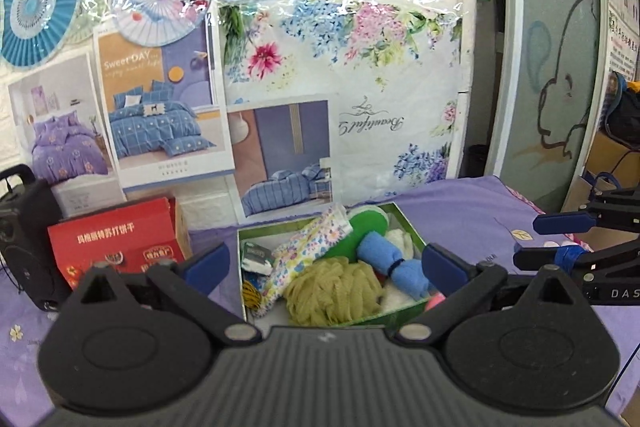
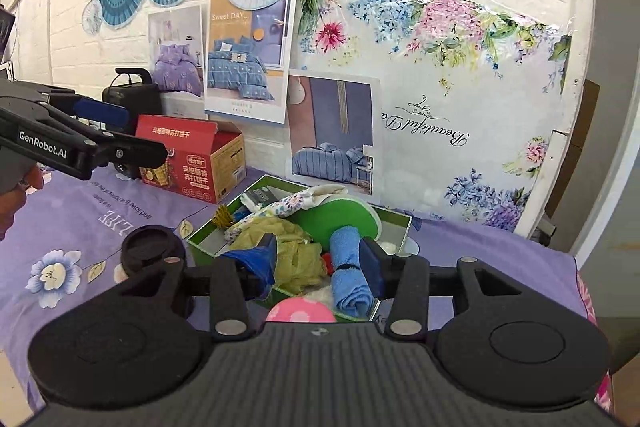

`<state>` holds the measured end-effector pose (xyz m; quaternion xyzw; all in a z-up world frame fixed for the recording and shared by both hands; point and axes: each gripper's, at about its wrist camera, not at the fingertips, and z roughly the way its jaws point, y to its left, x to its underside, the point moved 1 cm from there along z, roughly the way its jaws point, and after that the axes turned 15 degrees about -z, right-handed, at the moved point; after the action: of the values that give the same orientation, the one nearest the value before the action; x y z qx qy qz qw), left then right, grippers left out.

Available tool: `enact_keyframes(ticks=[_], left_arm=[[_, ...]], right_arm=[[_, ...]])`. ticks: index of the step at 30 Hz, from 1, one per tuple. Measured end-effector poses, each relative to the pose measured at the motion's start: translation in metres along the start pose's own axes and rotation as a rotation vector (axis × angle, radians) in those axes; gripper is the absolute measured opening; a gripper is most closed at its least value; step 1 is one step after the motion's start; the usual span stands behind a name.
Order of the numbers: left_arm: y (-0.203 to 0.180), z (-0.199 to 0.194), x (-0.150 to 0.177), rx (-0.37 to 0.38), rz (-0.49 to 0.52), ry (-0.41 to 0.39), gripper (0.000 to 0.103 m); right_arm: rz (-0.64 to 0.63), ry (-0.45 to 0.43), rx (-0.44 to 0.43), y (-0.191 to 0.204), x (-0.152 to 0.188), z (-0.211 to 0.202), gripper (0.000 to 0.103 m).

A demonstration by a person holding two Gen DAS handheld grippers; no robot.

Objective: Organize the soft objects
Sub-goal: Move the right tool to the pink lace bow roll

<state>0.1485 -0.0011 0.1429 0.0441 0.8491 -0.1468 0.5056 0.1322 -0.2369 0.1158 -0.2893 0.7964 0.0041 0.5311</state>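
Both grippers, left (image 1: 326, 261) and right (image 2: 318, 259), are hovering open and empty over the green box (image 2: 394, 217); judging the sorting nearly finished, next likely the pink ball (image 2: 300, 311) just outside.

A green-rimmed box (image 2: 394, 213) is seen on a purple floral cloth (image 2: 80, 227), filled with soft items: an olive mesh bath pouf (image 2: 296, 259), a rolled blue towel (image 2: 349, 279), a green round pad (image 2: 340, 213) and a floral cloth piece (image 2: 292, 203). The right gripper (image 2: 318, 261) is held open above them, nothing between its fingers. A pink dotted ball (image 2: 300, 310) lies nearest. A red carton (image 2: 192, 163) stands behind, left.
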Motion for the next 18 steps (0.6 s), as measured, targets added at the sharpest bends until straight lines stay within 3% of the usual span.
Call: enact_keyframes(ticks=[8, 14, 18], left_arm=[[0.004, -0.016, 0.097, -0.037, -0.001, 0.067, 0.101], [0.023, -0.002, 0.184, -0.082, -0.094, 0.258, 0.101], [0.035, 0.005, 0.204, -0.117, -0.124, 0.337, 0.101]], right_arm=[[0.115, 0.05, -0.058, 0.045, 0.07, -0.006, 0.031], [0.22, 0.116, -0.098, 0.089, 0.132, 0.001, 0.032], [0.213, 0.153, -0.101, 0.079, 0.139, 0.016, 0.032]])
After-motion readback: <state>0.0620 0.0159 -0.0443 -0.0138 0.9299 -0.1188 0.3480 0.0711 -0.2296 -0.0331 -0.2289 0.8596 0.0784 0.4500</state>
